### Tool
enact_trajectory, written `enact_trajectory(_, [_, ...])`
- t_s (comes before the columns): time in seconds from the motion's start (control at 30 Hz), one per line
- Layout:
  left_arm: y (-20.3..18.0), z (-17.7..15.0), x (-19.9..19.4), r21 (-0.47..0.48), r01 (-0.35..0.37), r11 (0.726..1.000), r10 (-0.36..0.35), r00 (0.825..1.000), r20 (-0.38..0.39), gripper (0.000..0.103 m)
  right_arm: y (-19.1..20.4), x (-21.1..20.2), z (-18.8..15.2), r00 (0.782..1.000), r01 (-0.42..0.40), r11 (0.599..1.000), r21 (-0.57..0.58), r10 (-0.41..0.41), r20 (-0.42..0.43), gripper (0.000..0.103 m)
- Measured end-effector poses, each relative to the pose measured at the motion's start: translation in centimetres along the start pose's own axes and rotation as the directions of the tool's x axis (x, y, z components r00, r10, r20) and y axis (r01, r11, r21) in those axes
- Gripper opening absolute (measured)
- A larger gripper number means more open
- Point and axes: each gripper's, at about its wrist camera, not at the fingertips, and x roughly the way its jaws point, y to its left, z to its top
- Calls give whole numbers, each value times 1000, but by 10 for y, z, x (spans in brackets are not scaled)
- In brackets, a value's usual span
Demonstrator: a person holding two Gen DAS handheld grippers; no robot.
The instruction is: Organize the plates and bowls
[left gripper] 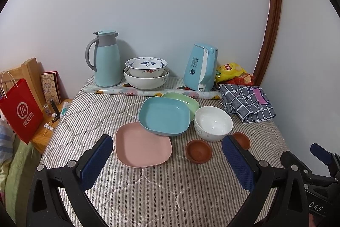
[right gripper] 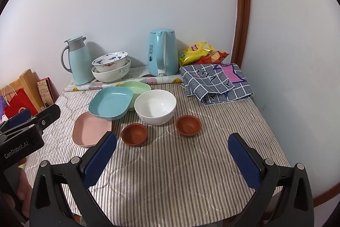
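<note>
Both grippers hover over the near edge of the striped surface (right gripper: 170, 180), jaws spread wide, holding nothing: left gripper (left gripper: 167, 161), right gripper (right gripper: 173, 160). Just ahead sit two small brown bowls (right gripper: 134, 134) (right gripper: 188, 125), apart from each other. Pink plate (left gripper: 142, 145) lies flat to their left; the blue plate (left gripper: 164, 115) overlaps its far edge, tilted, and seems to rest partly on the green plate (left gripper: 187, 100) behind it. White bowl (right gripper: 155, 106) stands upright beside the blue plate, probably touching. Far back by the wall: two nested bowls (left gripper: 146, 73) between thermos (left gripper: 105, 59) and kettle (left gripper: 200, 67). Folded checked cloth (right gripper: 216, 83) at far right.
</note>
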Motion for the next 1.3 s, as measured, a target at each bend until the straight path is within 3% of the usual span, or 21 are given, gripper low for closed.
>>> enact_trajectory(0.6, [8, 13, 30, -9, -7, 1000, 6, 1000, -31, 103, 5, 25, 11, 1000, -13, 1000, -2, 13, -15, 103])
enact_trajectory(1.3, [37, 33, 134, -30, -56, 998, 52, 990, -134, 102, 28, 124, 50, 990, -100, 995, -31, 96, -105, 92])
